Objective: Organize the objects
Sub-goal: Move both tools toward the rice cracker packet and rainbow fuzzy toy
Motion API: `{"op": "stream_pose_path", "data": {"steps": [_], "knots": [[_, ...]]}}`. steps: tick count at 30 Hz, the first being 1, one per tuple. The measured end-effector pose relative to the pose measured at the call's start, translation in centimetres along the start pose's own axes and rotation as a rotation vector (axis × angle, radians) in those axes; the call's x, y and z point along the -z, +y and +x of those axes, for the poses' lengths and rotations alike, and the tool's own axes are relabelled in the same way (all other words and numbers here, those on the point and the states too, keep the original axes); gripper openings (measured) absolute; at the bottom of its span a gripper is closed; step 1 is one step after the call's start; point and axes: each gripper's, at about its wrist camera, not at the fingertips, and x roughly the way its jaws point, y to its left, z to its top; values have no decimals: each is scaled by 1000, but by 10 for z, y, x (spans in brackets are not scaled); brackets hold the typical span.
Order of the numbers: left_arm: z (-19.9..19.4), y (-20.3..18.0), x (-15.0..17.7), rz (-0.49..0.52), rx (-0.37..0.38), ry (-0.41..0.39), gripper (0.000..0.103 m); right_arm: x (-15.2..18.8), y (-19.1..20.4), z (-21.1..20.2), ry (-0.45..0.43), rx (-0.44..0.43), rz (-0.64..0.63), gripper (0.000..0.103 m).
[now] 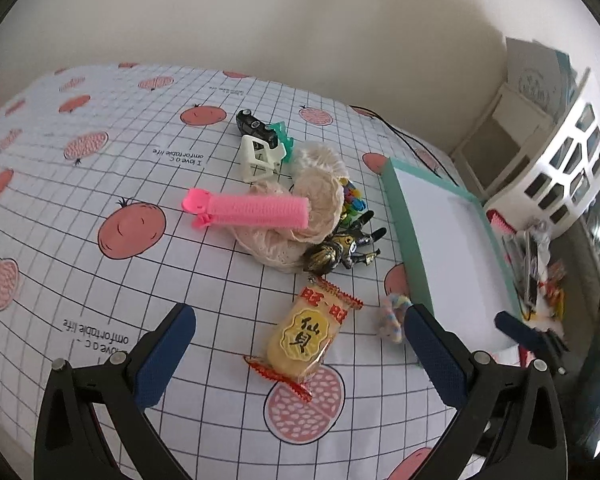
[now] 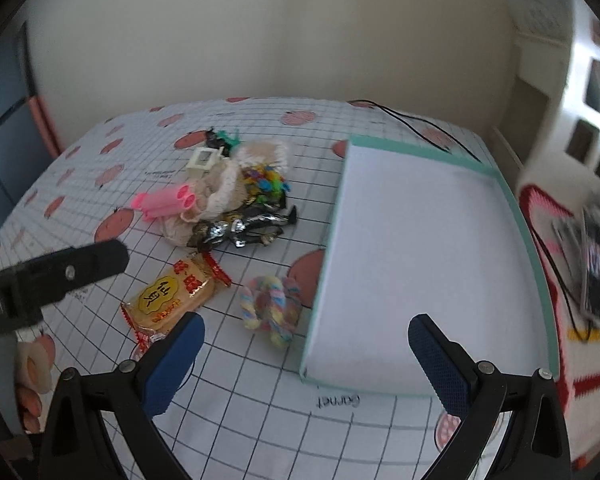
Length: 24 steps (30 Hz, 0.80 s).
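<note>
Both grippers hover over the desk w/ jaws spread wide, nothing held in either.

Left gripper: the rice cracker packet lies directly betw. its jaws, just ahead of the tips, flat on the gridded cloth. Its long axis runs diagonal, near end toward the desk's front edge, far end angled toward the tray. So the jaws would close roughly across the short width, though some wrist twist looks needed to square up.

Right gripper: sits in front of the tray's front corner. The pastel rope ring is just ahead, nearer its left jaw and almost touching the tray wall. The packet is off to its left, outside the jaws.

Judgement: left hand is better placed for the packet, right for the rope ring. Tray interior looks empty, so sorting has prob. barely begun. Tray lies to the right of the packet, near, w/ the ring betw. them.

Rest of the pile is farther toward the desk's back edge: pink hair roller clip on a cream knit piece, and black-gold wrapped candies.

Risk: packet wrapper is slick and crinkly; may slip if pinched by the edge only.
</note>
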Motion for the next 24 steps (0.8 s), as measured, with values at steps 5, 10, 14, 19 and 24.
{"op": "stream_pose_path", "data": {"steps": [5,10,14,19,24], "knots": [[12,0,1,23,-16,31,103,-3,7,10,-3,-22,-42,103],[27,5,4,-3,-49,90,103,-5,15,15,-20,-29,-93,100],[31,15,3,-42,-76,101,103,-4,21,19,-17,-47,-122,89],[34,27,6,-80,-113,117,103,-1,25,27,11,-57,-132,76],[38,27,7,-79,-113,136,103,0,27,34,30,-65,-137,67]]}}
